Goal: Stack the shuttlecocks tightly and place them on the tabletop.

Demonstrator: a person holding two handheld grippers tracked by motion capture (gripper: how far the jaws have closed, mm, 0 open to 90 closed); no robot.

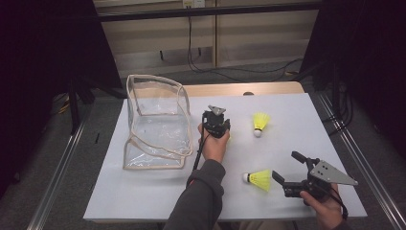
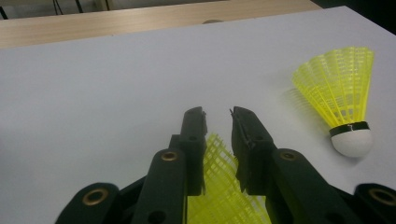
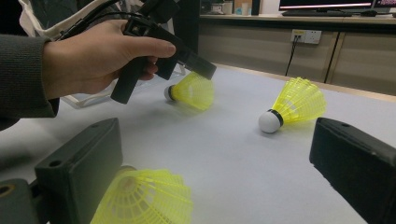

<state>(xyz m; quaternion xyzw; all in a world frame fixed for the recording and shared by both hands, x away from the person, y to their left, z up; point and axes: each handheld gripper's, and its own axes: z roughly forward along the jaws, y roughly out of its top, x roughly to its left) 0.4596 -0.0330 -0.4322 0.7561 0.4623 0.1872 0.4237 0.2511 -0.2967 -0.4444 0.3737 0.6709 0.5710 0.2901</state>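
Three shuttlecocks [image 1: 261, 121] lie seemingly clear of table [image 1: 143, 191] edges.

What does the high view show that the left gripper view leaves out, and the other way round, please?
High view: the clear bag at the table's left, and the right gripper, jaws wide apart, next to the near shuttlecock.
Left gripper view: a close look at the left gripper, with the yellow mesh skirt of a third shuttlecock in the narrow gap between its jaws.
Shared: the far shuttlecock with its white tip, lying on the white table.
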